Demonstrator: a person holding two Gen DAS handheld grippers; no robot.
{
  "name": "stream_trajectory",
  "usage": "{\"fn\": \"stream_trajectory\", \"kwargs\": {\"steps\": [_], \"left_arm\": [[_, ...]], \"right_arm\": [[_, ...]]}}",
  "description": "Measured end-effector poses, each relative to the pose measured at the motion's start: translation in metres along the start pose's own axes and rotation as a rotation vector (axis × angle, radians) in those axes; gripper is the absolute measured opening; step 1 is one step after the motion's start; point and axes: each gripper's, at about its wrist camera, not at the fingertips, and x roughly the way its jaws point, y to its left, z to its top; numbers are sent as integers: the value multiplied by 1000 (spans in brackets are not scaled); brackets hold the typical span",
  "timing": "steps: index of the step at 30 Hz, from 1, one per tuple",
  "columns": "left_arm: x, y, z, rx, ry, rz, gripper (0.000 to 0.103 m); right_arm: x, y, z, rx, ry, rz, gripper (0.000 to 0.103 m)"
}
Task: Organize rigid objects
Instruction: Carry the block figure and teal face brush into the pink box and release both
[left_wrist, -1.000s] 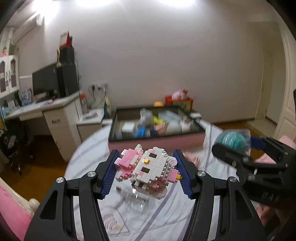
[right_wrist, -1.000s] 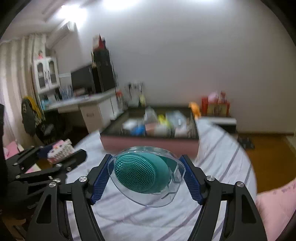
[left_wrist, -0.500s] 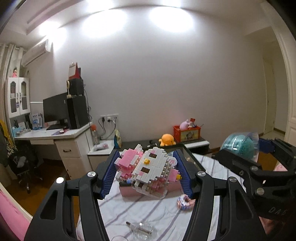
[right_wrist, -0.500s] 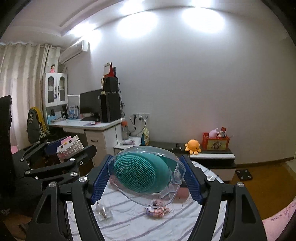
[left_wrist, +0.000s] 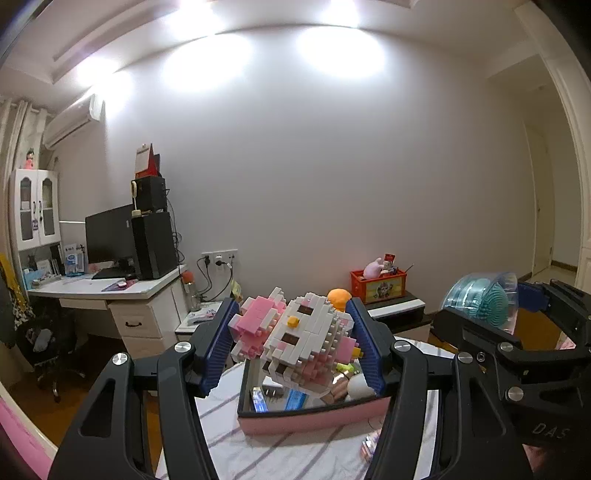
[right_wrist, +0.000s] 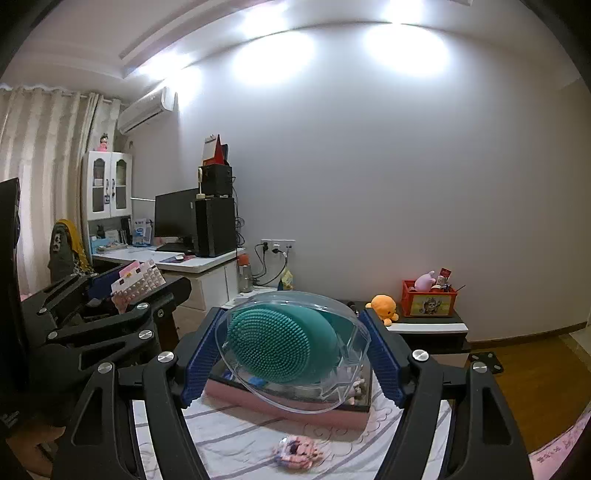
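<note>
Left gripper (left_wrist: 291, 345), frame centre: jaws clamp a pink-and-white brick figure (left_wrist: 293, 341). Right gripper (right_wrist: 293, 354): jaws clamp a teal bristled brush in a clear case (right_wrist: 291, 347). Pink tray (left_wrist: 314, 419) lies lower centre on striped cloth.

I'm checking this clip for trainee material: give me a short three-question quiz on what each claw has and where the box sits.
1. True or false: the left claw is shut on a block toy.
2. What does the right claw hold? A) a glass bottle B) a teal brush in a clear case C) an orange plush
3. Fill in: the pink box sits on a ______ cloth.

Key: 1 true; 2 B; 3 striped.
</note>
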Motion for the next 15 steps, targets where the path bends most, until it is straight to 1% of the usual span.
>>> {"fn": "stream_trajectory", "kwargs": {"steps": [4,6,9,11,13,15], "left_arm": [[33,-2,0,25,21,0,61],[55,-3,-1,42,44,-1,61],[90,-1,-8,55,94,-2,61],[119,2,-13,57,142,-11,61],[147,4,-21,62,192,-14,61],[174,4,-31,69,248,-17,61]], "right_arm": [[23,-8,3,-3,15,-8,75],[40,-13,3,-3,35,-10,75],[70,-20,-1,-3,76,-9,75],[91,-25,-5,-2,105,-9,75],[120,-32,-12,4,159,-6,75],[140,-37,-20,6,205,-8,75]]}}
